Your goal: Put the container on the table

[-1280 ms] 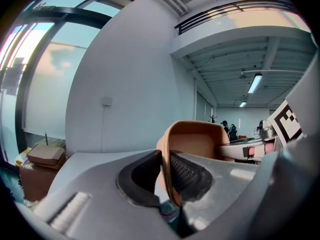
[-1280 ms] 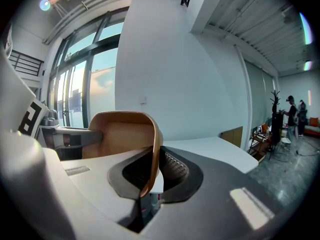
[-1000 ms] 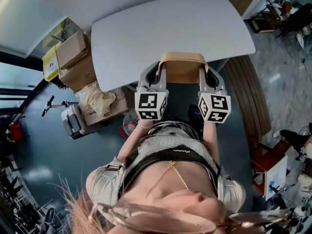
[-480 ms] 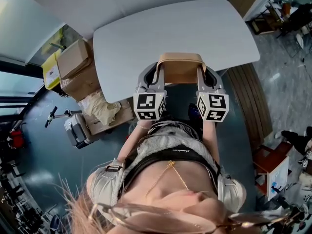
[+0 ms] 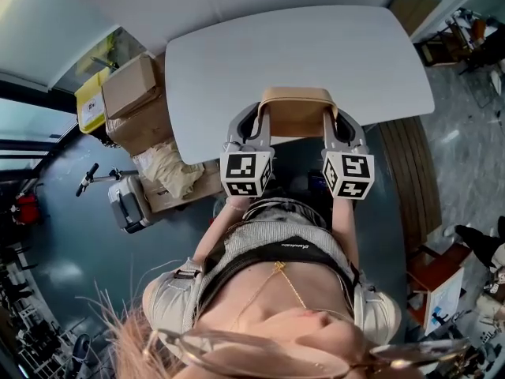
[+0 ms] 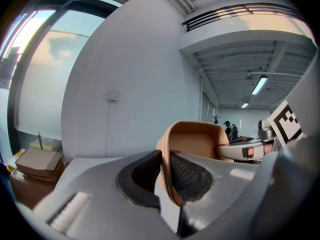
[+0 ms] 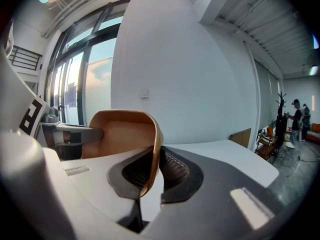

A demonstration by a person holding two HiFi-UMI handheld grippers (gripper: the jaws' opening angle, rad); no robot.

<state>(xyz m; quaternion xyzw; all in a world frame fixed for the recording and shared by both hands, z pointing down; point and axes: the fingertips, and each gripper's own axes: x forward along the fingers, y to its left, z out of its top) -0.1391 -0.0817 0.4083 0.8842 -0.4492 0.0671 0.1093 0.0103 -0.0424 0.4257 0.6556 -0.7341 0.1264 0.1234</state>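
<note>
We hold the tan container (image 5: 296,110) between our two grippers, right at the near edge of the white counter (image 5: 316,50), and we cannot tell if it touches the top. The left gripper (image 6: 167,176) has its jaws squeezed tight on the container's left wall, one jaw inside and one jaw outside. The right gripper (image 7: 154,169) has its jaws pinched the same way on the right wall.
</note>
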